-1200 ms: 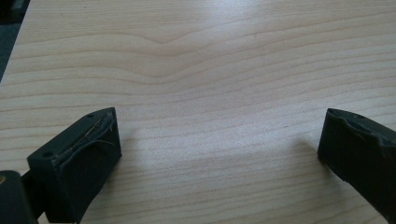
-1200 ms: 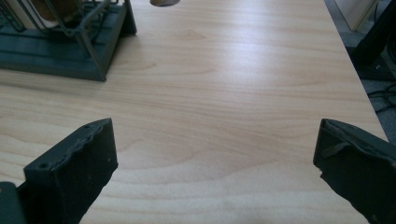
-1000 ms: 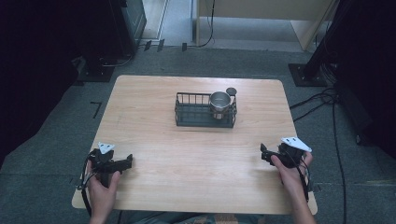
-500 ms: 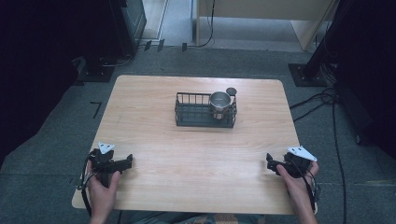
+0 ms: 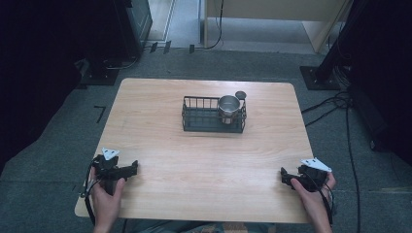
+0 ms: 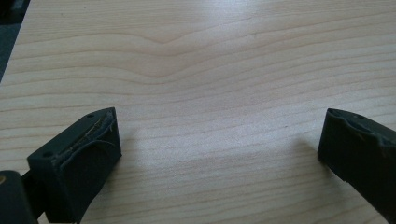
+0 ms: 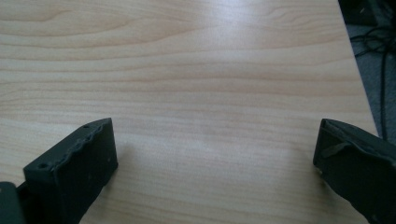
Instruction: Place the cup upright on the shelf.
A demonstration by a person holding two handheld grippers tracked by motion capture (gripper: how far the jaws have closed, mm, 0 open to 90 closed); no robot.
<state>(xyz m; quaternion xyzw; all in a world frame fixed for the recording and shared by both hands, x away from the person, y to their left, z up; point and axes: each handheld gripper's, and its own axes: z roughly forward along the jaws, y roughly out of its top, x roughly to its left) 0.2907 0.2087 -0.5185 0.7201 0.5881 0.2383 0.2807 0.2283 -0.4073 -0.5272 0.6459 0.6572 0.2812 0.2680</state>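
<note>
I held the left gripper (image 5: 130, 169) at the lower left of the high view, jaws spread wide over bare wooden table (image 5: 204, 160). The right gripper (image 5: 285, 175) sat lower right, jaws likewise apart (nothing between them). At upper centre, a black wire basket (image 5: 206, 116) held a steel cup (image 5: 228, 106) in its right end.

No readable text, label, brand, number or sign appears anywhere. The wooden worktop (image 5: 204, 160) between and beyond each pair of black jaws carries only plain grain. The wire basket (image 5: 214, 115) and the metal cup (image 5: 228, 106) standing in it, far beyond the jaws, are too small to show any marking. The grey plates on top of the two grippers are blank.
</note>
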